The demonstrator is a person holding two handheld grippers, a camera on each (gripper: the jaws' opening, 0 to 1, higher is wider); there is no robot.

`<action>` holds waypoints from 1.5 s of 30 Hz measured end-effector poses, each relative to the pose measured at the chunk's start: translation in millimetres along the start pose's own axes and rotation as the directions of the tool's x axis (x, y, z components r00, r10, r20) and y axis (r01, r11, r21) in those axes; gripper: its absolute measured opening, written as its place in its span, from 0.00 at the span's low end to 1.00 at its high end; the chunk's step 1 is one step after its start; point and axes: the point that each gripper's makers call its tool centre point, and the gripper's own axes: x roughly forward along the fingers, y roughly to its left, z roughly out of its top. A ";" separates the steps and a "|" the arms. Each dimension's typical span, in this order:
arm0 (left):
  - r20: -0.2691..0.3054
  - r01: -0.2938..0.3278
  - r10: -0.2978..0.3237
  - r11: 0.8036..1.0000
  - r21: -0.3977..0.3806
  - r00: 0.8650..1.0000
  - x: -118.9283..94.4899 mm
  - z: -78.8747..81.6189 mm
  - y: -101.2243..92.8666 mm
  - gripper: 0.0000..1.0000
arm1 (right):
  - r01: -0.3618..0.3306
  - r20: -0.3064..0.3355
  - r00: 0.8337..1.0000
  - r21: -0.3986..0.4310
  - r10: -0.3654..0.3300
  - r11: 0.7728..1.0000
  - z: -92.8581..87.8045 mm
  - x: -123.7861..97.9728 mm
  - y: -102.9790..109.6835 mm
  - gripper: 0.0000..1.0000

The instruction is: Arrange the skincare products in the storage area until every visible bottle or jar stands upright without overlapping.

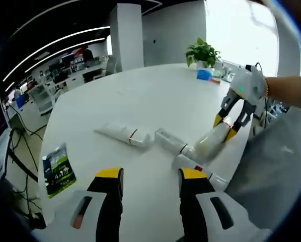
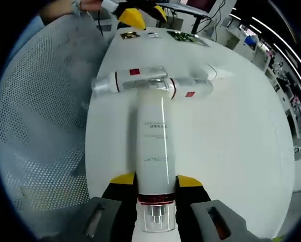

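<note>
My right gripper [image 2: 154, 180] is shut on a white bottle [image 2: 154, 146], holding it near its red-banded neck and clear cap. From the left gripper view the same right gripper [image 1: 225, 127] holds that bottle [image 1: 210, 143] tilted, its base low over the table. Two more white bottles lie flat there: one near the table edge [image 1: 198, 166] [image 2: 130, 79] and one beside it [image 1: 173, 142] [image 2: 191, 88]. A white tube [image 1: 125, 135] [image 2: 217, 73] lies farther in. My left gripper [image 1: 150, 176] stands open, short of them, with nothing between its fingers.
The white table [image 1: 140, 96] carries a green sachet [image 1: 58, 169] at its left edge, and a potted plant [image 1: 203, 53] with a blue item [image 1: 204, 74] at the far end. A grey mesh chair [image 2: 45, 126] stands against the table's side.
</note>
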 end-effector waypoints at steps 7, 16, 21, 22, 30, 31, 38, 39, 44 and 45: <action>-0.011 0.027 -0.027 0.999 0.023 1.000 2.8 -1.1 -7.1 0.38 | -0.012 0.007 1.000 0.003 0.012 1.000 3.1 1.0 6.1 0.24; -0.027 0.062 -0.061 0.997 0.056 0.998 5.7 -3.3 -17.6 0.38 | -0.039 -0.047 0.998 0.005 0.040 0.999 6.7 4.0 8.1 0.24; -0.041 0.090 -0.087 0.994 0.066 0.995 6.7 -6.6 -25.3 0.38 | -0.039 -0.071 0.997 0.010 0.040 0.999 6.3 4.5 8.8 0.24; -0.042 0.094 -0.091 0.993 0.069 0.995 6.5 -7.1 -26.7 0.38 | -0.040 -0.075 0.996 0.012 0.041 0.999 6.3 4.5 8.8 0.24; -0.079 0.162 -0.156 0.985 0.067 0.985 8.7 -14.9 -39.6 0.35 | -0.031 -0.100 0.994 0.024 0.034 0.999 5.7 4.9 9.5 0.24; -0.076 0.164 -0.159 0.984 0.073 0.984 8.6 -14.3 -40.6 0.36 | -0.030 -0.102 0.994 0.023 0.032 0.999 5.6 5.0 9.6 0.24; -0.084 0.205 -0.197 0.974 0.098 0.977 10.6 -14.4 -49.1 0.37 | -0.010 -0.128 0.992 0.015 0.012 1.000 6.2 5.1 10.5 0.24; -0.085 0.208 -0.200 0.973 0.100 0.976 11.0 -14.0 -50.1 0.37 | -0.008 -0.131 0.991 0.013 0.010 1.000 6.1 5.0 10.5 0.24; -0.081 0.259 -0.252 0.961 0.095 0.964 13.4 -3.7 -66.0 0.37 | 0.005 -0.131 0.991 0.006 -0.004 1.000 5.6 3.6 10.4 0.24; -0.090 0.282 -0.273 0.952 0.116 0.958 14.4 -2.1 -73.2 0.37 | 0.007 -0.131 0.991 0.006 -0.007 1.000 5.6 3.5 10.3 0.24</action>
